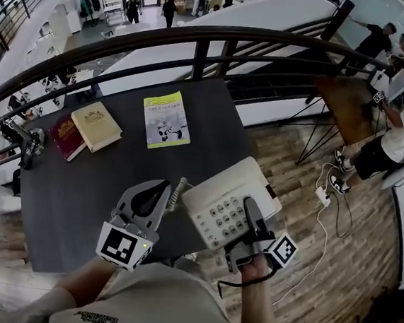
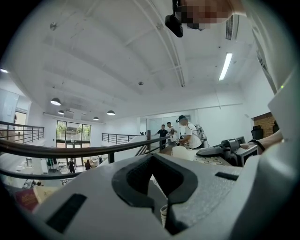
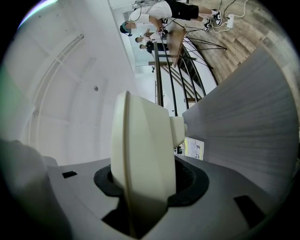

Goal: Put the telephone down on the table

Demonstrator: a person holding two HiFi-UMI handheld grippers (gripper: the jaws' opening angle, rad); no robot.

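The cream telephone [image 1: 226,206], keypad up, hangs tilted over the near right corner of the dark table [image 1: 78,195]. My right gripper [image 1: 250,213] is shut on its near right edge; in the right gripper view the cream body [image 3: 140,154] fills the space between the jaws of the right gripper [image 3: 140,192]. My left gripper [image 1: 162,191] sits just left of the telephone with its jaws together. The coiled cord [image 1: 177,194] runs right beside its tip, and a pale bit of cord [image 2: 163,213] shows at the slit of the left gripper [image 2: 168,206]. Whether the cord is pinched I cannot tell.
On the table's far side lie a tan book [image 1: 97,126], a dark red book [image 1: 65,138] and a yellow-green booklet [image 1: 166,119]. A dark curved railing [image 1: 199,43] runs behind the table. People stand around a wooden table [image 1: 350,100] at the right, with a power strip [image 1: 323,196] on the floor.
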